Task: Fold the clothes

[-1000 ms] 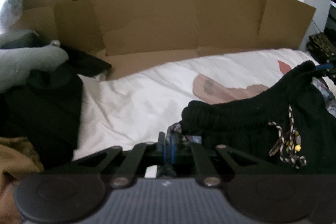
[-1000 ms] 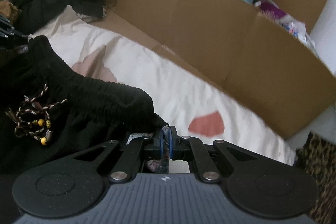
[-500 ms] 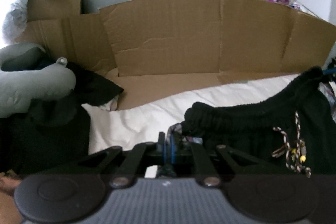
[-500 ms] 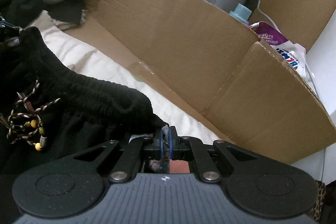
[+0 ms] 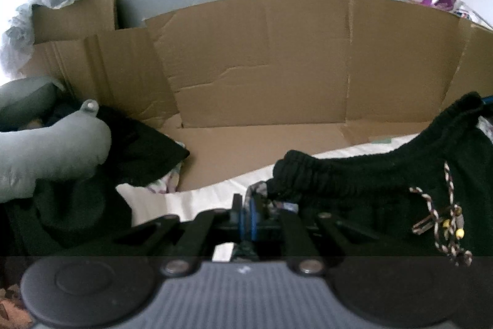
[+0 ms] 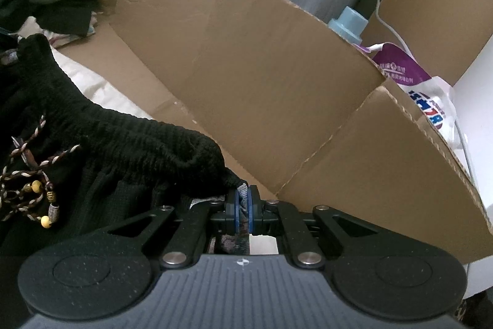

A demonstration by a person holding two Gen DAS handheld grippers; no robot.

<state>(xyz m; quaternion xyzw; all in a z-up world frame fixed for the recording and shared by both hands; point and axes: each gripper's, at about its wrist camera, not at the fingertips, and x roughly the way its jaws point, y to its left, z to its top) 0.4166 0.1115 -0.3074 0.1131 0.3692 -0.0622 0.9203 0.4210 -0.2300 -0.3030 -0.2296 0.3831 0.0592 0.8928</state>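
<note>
Both grippers, left (image 5: 246, 210) and right (image 6: 242, 204), clamp their fingers on opposite waistband ends of the shorts (image 5: 385, 184), stretched crosswise above the bed (image 5: 197, 199).

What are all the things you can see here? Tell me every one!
black shorts: one, black, held up between both grippers
drawstring: one, braided brown and white with beads, on the shorts
neck pillow: one, grey, far left
dark clothes: a pile, black, under the pillow
bed sheet: one, white, below
cardboard: brown, standing behind
bottle cap: one, light blue, behind the cardboard
refill bag: one, purple and white
left gripper: shut on the waistband
right gripper: shut on the waistband
</note>
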